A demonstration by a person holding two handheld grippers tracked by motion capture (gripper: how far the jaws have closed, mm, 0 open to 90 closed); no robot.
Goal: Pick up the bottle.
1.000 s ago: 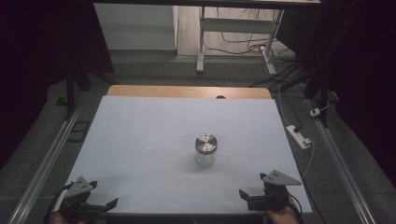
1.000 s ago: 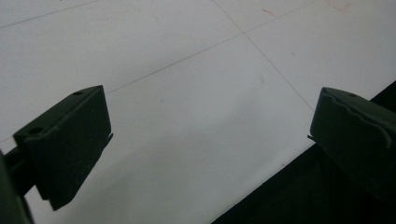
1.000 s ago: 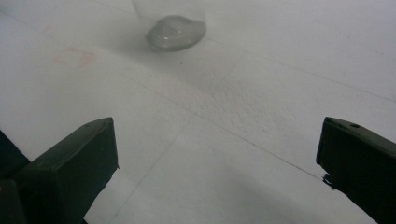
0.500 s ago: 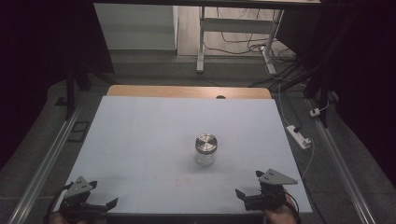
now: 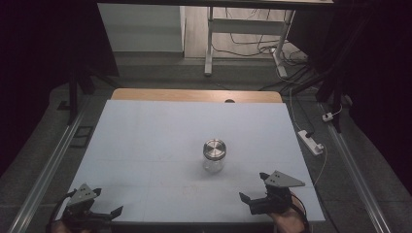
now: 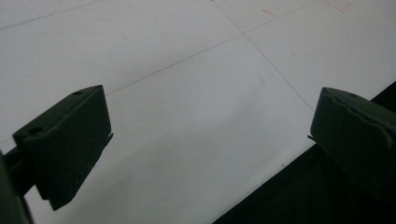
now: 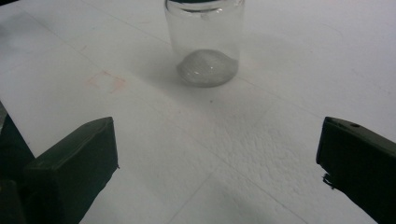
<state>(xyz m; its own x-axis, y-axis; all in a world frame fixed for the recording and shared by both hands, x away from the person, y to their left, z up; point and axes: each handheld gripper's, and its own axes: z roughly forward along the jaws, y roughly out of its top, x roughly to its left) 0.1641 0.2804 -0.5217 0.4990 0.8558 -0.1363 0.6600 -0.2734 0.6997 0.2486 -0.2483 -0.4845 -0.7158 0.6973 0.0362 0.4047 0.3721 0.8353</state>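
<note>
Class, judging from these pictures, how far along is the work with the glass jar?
Nothing looks done: the glass jar stands upright mid-table, its metal lid on. In hand: the right gripper faces it, jaws wide apart; the left gripper sits open at the near edge. Left: reaching, gripping and handling the jar.

The right gripper (image 5: 253, 188) stands with jaws spread wide over bare white table (image 5: 145, 145). Ahead of its jaws, the surface is unobstructed up to the glass jar (image 7: 205, 42), which stands upright with a metal lid (image 5: 214, 148) and is the single obstacle on the board. Passage is free on either side of the jar and behind it to the far wooden edge (image 5: 194, 95).

The left gripper (image 5: 108, 201) has its jaws wide apart; between and ahead of them lies bare board. To one side of its jaws the table edge drops to dark floor (image 6: 289, 196).
</note>
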